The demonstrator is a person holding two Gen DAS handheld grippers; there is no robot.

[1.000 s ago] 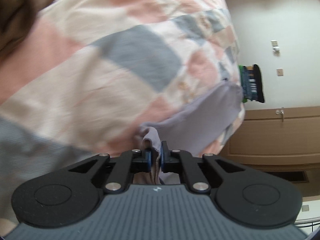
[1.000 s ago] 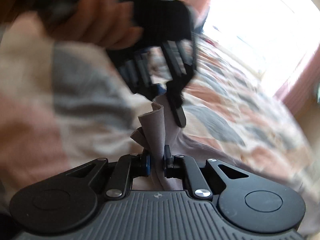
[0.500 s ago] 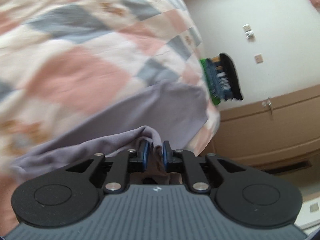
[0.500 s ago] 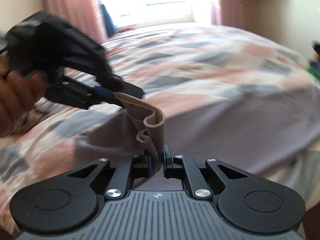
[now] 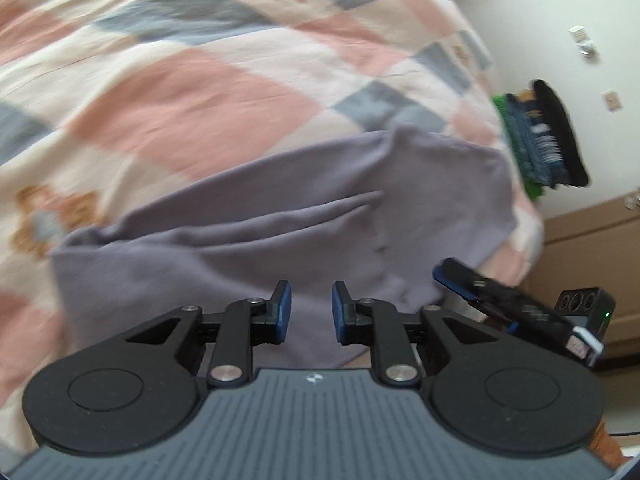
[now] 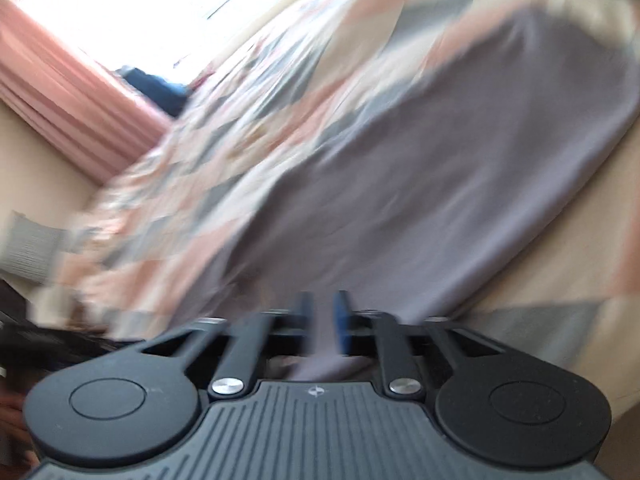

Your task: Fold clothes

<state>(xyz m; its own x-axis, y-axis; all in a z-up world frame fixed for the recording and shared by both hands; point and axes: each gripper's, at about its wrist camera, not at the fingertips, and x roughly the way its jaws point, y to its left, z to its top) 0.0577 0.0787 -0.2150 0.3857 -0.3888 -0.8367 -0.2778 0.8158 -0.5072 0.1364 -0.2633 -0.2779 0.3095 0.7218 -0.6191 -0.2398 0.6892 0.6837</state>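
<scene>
A lilac-grey garment point(image 5: 304, 216) lies spread on the patchwork quilt point(image 5: 192, 92), with long creases across its middle. My left gripper point(image 5: 311, 300) hovers over its near edge. Its jaws are opening and nothing sits between the blue pads. One of the right gripper's fingers point(image 5: 476, 290) juts in at the garment's right edge. The right wrist view is blurred. There the garment point(image 6: 440, 168) stretches away up the bed. My right gripper point(image 6: 322, 308) is at its near end with its jaws opening, and a strip of cloth shows in the gap between them.
A stack of folded dark and green clothes point(image 5: 540, 140) sits at the bed's far corner. Beyond it are a wooden cabinet point(image 5: 592, 248) and a pale wall. Pink curtains point(image 6: 60, 80) hang beside a bright window point(image 6: 160, 4) past the far end of the bed.
Both grippers were shut on bunched lilac-grey cloth held above the quilt. Now the cloth lies flat on the bed and both pairs of jaws have parted. The right view has swung and tilted.
</scene>
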